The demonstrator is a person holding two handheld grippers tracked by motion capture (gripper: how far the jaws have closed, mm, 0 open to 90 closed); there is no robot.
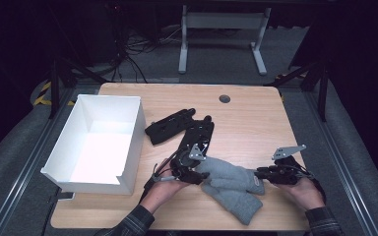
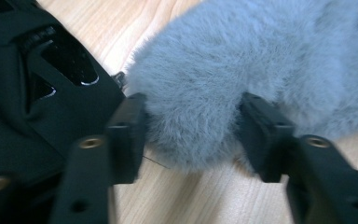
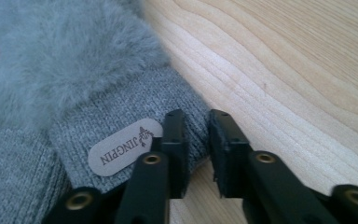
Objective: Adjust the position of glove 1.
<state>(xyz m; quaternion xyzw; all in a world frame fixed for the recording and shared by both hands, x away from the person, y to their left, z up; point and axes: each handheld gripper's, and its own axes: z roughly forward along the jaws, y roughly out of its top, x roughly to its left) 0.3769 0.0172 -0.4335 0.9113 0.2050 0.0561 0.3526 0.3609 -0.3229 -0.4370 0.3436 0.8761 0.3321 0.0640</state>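
A pair of grey knitted gloves with fluffy, furry upper parts lay near the front edge of the light wooden table, between the person's two hands, one glove lying partly across the other. Their lower parts were plain ribbed grey knit, and the upper parts were a soft, long-piled grey fur; in the right gripper view a small oval pale label printed "JINGPIN" sat on the knit cuff, just beside the jaws. The left gripper had the furry end of a glove between its two black jaws, whose pads pressed into the pile on either side, so it was grasping the fur. The right gripper stood at the edge of the knit cuff with its jaws drawn close together, a narrow gap left between them; the cuff's edge lay against the left jaw, but whether the knit was pinched I could not tell. Just beyond the left gripper, touching the fur in the left gripper view, lay a black flat plastic device, and a second black flat piece lay beside it. Farther left stood an open white rectangular box, at the table's left side.
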